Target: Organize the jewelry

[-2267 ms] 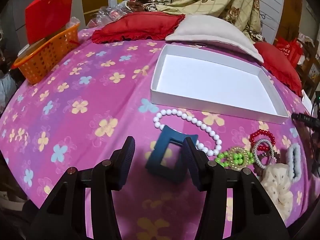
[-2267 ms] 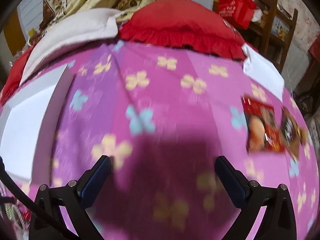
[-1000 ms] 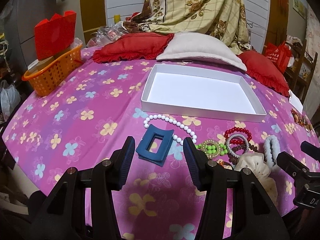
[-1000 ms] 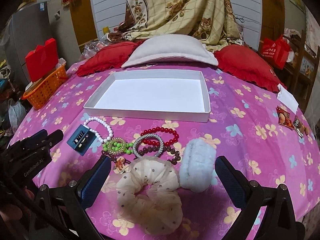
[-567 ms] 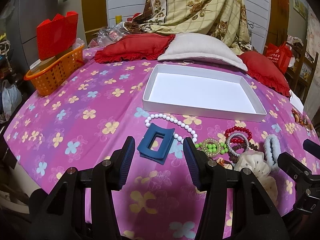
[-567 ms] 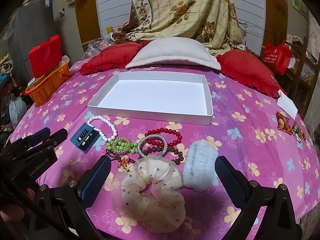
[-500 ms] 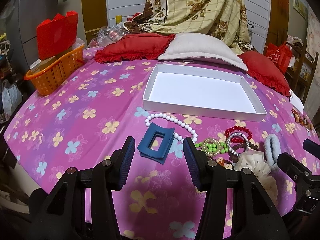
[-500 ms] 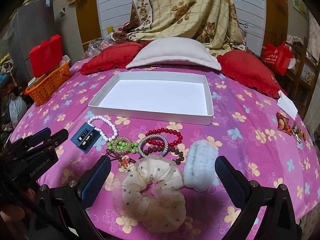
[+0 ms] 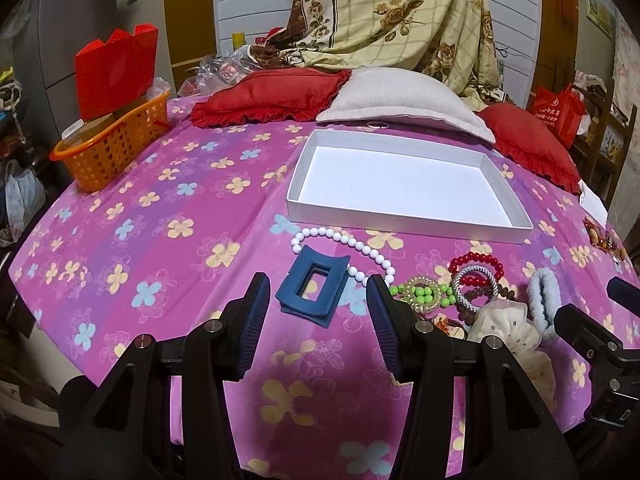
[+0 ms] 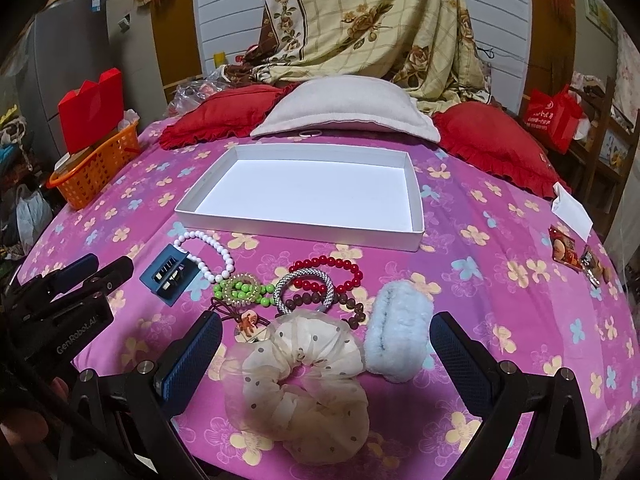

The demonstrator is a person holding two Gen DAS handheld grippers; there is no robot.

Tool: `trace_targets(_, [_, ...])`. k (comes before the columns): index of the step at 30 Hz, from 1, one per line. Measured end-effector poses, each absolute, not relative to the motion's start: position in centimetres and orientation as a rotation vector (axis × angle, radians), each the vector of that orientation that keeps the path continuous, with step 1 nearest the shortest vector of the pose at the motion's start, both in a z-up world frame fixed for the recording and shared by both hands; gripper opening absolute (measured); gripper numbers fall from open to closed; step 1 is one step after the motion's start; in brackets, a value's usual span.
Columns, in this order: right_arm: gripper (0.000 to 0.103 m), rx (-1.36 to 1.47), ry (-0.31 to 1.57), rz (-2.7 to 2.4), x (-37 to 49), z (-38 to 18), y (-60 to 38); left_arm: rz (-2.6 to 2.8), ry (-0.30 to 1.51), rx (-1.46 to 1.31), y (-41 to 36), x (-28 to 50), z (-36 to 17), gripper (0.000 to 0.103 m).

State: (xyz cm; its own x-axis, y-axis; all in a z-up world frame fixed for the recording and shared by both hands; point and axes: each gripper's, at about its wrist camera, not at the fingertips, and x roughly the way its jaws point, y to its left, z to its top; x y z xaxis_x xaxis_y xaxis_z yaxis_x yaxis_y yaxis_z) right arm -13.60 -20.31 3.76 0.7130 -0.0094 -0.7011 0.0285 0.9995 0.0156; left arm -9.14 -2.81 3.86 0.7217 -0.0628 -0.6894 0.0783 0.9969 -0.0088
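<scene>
An empty white box sits on the pink flowered cloth. In front of it lie a blue hair claw, a white bead bracelet, a green bead piece, a red bead bracelet, a silver bangle, a cream scrunchie and a pale blue scrunchie. My left gripper is open, just short of the hair claw. My right gripper is open wide, straddling the cream scrunchie from above.
An orange basket with a red box stands at the far left. Red and beige pillows lie behind the white box. Snack packets and a white card lie at the right edge. The cloth drops off at the near edge.
Both grippers have pulled back and up slightly since a second ago; the view has steadied. Nothing on the cloth has moved and both stay open.
</scene>
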Motion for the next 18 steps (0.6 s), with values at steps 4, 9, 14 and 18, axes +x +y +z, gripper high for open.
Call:
trace_targets(4, [0.103,0.026,0.776,-0.022,-13.66,3.86,-20.41,-0.079,0.757,0.024,-2.86,-9.16,3.98,0.05])
trace_targets(9, [0.103,0.024,0.776,-0.023,-13.7,3.94,-20.48,-0.083,0.748,0.033,-3.09,-9.35,4.28,0.05])
trace_targets(14, [0.103,0.026,0.775,-0.023,-13.75,4.01,-20.6,-0.082,0.748,0.033,-3.15,-9.42,4.28,0.05])
trace_targets(18, [0.103,0.023,0.775,-0.026,-13.84,4.0,-20.61,-0.083,0.749,0.034,-3.2,-9.51,4.37,0.05])
